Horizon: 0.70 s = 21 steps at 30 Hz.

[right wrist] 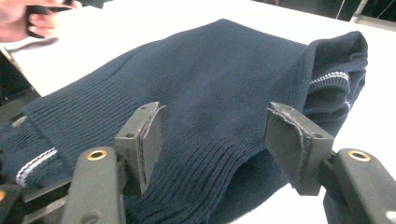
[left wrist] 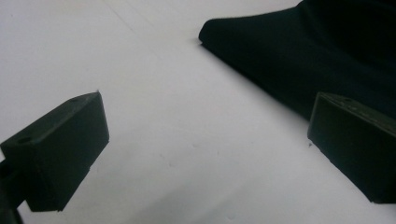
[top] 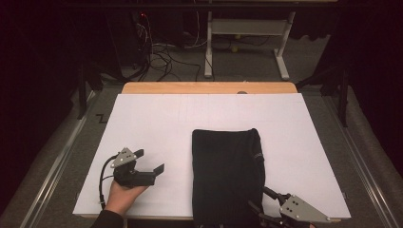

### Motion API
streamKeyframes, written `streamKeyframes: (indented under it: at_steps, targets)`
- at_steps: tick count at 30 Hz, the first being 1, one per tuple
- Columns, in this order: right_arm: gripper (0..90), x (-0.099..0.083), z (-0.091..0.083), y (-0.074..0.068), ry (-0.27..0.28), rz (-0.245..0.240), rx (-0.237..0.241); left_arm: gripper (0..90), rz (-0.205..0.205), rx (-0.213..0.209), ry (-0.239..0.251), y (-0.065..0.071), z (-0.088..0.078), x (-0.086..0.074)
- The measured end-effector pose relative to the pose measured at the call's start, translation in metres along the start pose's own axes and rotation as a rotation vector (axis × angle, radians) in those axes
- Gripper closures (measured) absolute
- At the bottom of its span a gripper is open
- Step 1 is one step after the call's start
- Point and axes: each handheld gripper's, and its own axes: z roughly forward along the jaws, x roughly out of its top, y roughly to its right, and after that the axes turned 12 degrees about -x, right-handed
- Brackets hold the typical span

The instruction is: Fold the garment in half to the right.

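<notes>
A wooden table (top: pixel 142 88) stands in a dark room, its bare top showing as a strip at the 12 o'clock edge. A large white sheet (top: pixel 157 123) covers most of it.

On the sheet, from the middle toward 6 o'clock, lies a folded dark blue sweater (top: pixel 227 171). It lies flat as a long rectangle, with its near end hanging over the table's front edge. In the right gripper view its ribbed hem and a thin white stripe on the knit can be seen, and a bunched fold lies at 2 o'clock.

At 5 o'clock in the high view sits the right gripper (top: pixel 267 205), at the sweater's near right corner. Its jaws stand half apart with the ribbed edge of the sweater (right wrist: pixel 210 93) lying between them; the right gripper (right wrist: pixel 215 140) does not visibly press the cloth with either pad.

At 8 o'clock in the high view, well apart from the sweater on the bare sheet, a hand (top: pixel 122 194) holds the left gripper (top: pixel 151 161). Its jaws are spread wide with nothing between them, pointing toward 3 o'clock. In the left gripper view the left gripper (left wrist: pixel 205 154) frames only white sheet (left wrist: pixel 177 140), and the sweater (left wrist: pixel 303 56) lies beyond at 1 o'clock.
</notes>
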Motion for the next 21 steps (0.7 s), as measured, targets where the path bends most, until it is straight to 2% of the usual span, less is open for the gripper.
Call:
streamKeyframes:
  at_steps: [3,5,8,13,18,21]
  targets:
    - [38.4,0.006,0.006,0.002,0.001,-0.002,-0.004,0.0,0.038,0.019,0.010,0.004,-0.007,-0.004]
    - [41.6,0.012,0.012,0.005,0.005,-0.019,-0.005,0.0,0.027,0.035,0.034,0.003,-0.010,-0.005]
    - [46.3,0.023,0.025,0.010,0.001,-0.023,-0.001,0.0,-0.008,0.009,0.066,0.000,-0.012,-0.002]
    - [53.9,0.048,0.058,0.017,-0.027,-0.045,-0.005,0.0,0.027,0.019,0.056,0.003,-0.010,-0.002]
    - [68.9,0.072,0.090,0.021,-0.064,-0.066,-0.007,0.0,0.025,0.033,0.061,0.002,-0.010,-0.003]
    - [86.1,0.081,0.107,0.022,-0.095,-0.089,-0.036,0.0,0.028,0.034,0.057,0.002,-0.010,-0.004]
